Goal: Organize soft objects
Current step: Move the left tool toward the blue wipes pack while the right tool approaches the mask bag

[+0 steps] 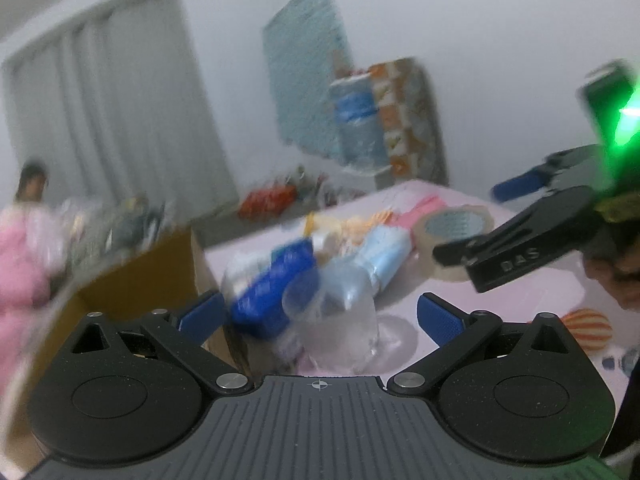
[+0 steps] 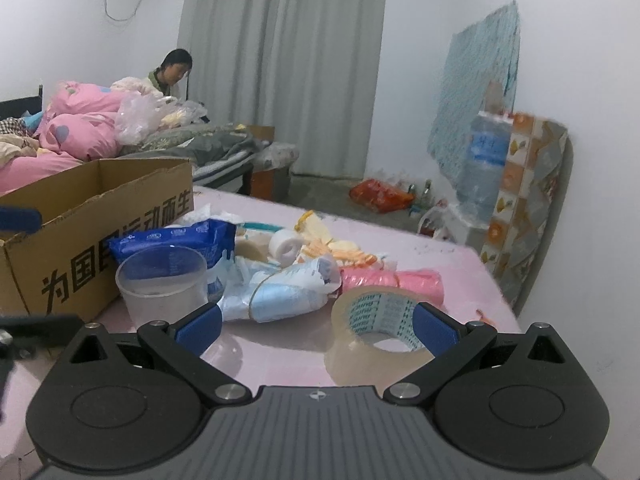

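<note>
We held both grippers, left gripper (image 1: 318, 314) and right gripper (image 2: 318, 326), apart and empty over the pink table (image 2: 448, 264), the clear cup (image 2: 162, 286) near its left edge.

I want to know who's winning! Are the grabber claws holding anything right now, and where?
Nothing is held. The left gripper and right gripper are both open; the plastic cup and tape roll just sit on the table.

Soft packets (image 2: 276, 292) heaped on pink table (image 2: 280, 344)
</note>
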A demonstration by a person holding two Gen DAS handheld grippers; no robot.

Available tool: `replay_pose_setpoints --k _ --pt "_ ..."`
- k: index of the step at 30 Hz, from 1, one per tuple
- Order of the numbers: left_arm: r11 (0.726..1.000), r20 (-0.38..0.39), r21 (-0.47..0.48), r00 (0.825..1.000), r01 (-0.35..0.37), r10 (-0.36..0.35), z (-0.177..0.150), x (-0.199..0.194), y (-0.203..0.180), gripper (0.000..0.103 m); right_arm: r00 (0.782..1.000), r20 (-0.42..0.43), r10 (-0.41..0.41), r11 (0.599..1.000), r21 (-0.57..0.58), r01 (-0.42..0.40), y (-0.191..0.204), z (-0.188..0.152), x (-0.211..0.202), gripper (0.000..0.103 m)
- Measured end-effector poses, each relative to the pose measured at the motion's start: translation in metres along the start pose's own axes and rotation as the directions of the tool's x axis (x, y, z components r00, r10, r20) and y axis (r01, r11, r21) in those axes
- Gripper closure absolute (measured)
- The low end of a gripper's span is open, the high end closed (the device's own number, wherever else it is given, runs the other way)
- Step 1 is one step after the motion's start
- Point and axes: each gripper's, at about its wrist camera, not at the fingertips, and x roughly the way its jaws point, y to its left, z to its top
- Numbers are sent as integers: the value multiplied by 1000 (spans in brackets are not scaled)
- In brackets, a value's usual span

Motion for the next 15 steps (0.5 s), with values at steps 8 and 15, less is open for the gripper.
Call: replay_pose_setpoints --k 8,15 --pt "959 -91 189 976 212 -198 55 13 28 0 986 -99 136 983 135 -122 -46 22 23 54" --pt "942 -385 17 872 334 -302 88 119 73 18 940 -164 298 934 256 -251 -76 66 72 55"
